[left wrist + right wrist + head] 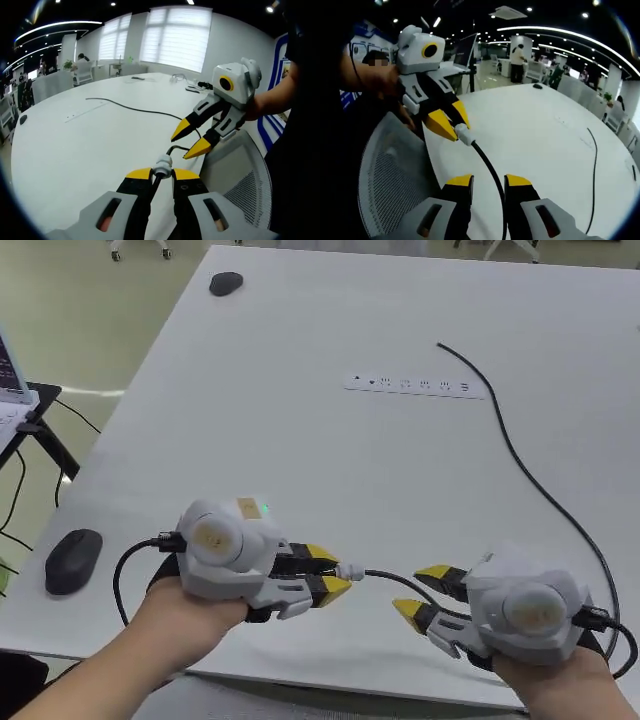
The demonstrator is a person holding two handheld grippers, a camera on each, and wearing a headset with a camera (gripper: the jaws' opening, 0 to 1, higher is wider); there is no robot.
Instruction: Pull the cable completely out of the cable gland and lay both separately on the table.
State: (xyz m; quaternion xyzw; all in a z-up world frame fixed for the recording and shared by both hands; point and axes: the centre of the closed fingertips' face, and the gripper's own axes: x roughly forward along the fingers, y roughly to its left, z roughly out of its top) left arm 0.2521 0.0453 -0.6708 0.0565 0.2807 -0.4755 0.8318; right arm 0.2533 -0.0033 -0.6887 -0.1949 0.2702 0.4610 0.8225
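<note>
A small white cable gland (350,570) is pinched between the yellow tips of my left gripper (330,575), which is shut on it just above the table's near edge. A thin black cable (390,580) runs from the gland to the right and passes between the jaws of my right gripper (422,592). Those jaws stand open around the cable without touching it. In the left gripper view the gland (163,164) sits between my own tips, with the right gripper (192,137) beyond. In the right gripper view the cable (485,157) leads to the gland (462,134).
A white power strip (415,385) lies mid-table, and a long black cable (530,475) curves along the right side. One dark mouse (226,283) sits at the far edge, another (72,560) at the near left. A mesh chair (390,185) is below the table edge.
</note>
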